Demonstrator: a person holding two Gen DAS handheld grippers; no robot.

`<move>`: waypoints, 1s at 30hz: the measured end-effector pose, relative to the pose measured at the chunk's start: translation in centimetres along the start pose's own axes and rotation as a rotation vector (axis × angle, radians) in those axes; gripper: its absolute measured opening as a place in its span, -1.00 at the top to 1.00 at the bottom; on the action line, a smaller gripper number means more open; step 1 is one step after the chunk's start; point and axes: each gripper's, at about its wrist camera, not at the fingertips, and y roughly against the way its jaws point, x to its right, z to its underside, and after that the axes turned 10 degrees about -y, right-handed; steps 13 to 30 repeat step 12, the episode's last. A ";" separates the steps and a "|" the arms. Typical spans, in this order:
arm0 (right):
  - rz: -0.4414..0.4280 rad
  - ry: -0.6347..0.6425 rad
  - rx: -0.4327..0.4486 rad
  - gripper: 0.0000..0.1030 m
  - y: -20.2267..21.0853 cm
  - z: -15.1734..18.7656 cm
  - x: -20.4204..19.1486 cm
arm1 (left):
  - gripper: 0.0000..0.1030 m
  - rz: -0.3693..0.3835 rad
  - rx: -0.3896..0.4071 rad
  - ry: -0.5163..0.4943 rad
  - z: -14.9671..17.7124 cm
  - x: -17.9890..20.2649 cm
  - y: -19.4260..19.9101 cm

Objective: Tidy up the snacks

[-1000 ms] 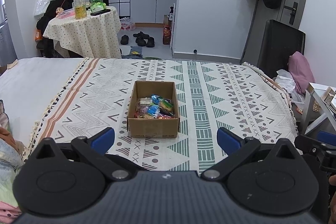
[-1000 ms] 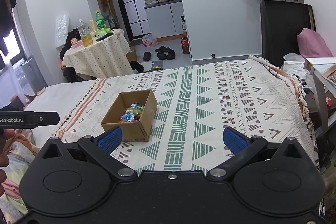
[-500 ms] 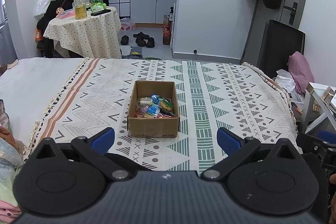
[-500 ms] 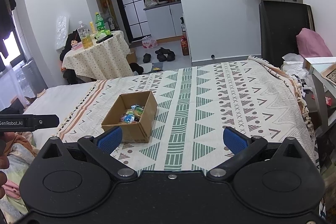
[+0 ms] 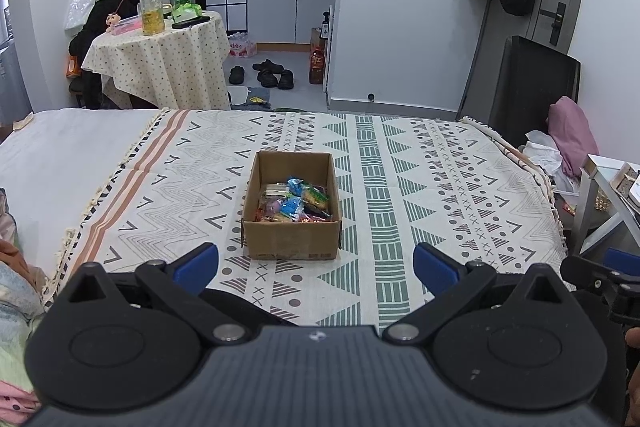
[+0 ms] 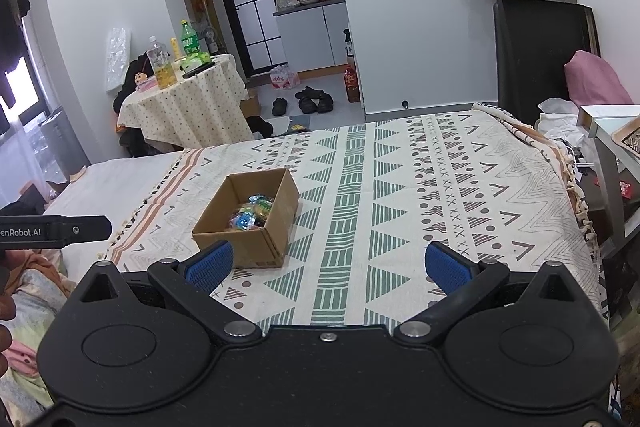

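Note:
An open cardboard box [image 5: 291,239] sits on the patterned bedspread [image 5: 420,187] and holds several colourful wrapped snacks [image 5: 294,202]. My left gripper [image 5: 316,269] is open and empty, just in front of the box and above the bed. In the right wrist view the box [image 6: 244,241] with the snacks [image 6: 251,214] lies ahead to the left. My right gripper [image 6: 328,266] is open and empty, to the right of the box; its left fingertip [image 6: 210,263] overlaps the box's near corner in the view.
A round table [image 5: 160,63] with bottles stands beyond the bed at the left. A black chair [image 5: 532,83] and pink cushion [image 5: 572,135] are at the right. A white side table [image 6: 612,147] stands by the bed's right edge. Bedding lies at the near left.
Almost nothing differs. Both grippers stay open and the box has not moved. The right wrist view has shifted very slightly.

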 end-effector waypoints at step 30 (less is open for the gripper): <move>0.008 0.001 -0.012 -1.00 -0.4 0.3 0.2 | -1.00 0.009 0.006 -0.017 0.2 0.4 0.2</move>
